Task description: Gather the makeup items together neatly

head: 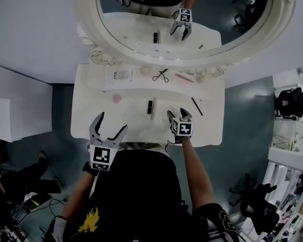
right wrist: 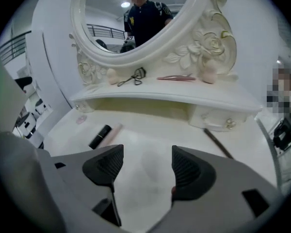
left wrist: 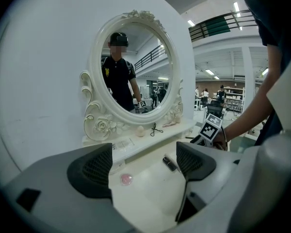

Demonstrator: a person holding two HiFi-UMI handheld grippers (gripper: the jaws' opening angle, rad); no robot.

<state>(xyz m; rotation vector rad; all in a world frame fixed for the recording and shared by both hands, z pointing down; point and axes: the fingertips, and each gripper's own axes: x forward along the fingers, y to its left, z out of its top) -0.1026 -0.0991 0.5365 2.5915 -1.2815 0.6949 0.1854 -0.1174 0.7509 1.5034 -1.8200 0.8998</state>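
On the white dressing table lie a black lipstick with a pale tube beside it, a pink round pad and a black pencil. An eyelash curler and a pink stick rest on the raised shelf below the mirror. My left gripper hangs open and empty over the table's front left edge. My right gripper stands open over bare tabletop, right of the lipstick and left of the pencil, with nothing between its jaws.
A large oval mirror in an ornate white frame rises behind the shelf. A printed card lies on the shelf's left. Two pale egg-shaped sponges sit at the shelf's ends. A small drawer sits under the shelf.
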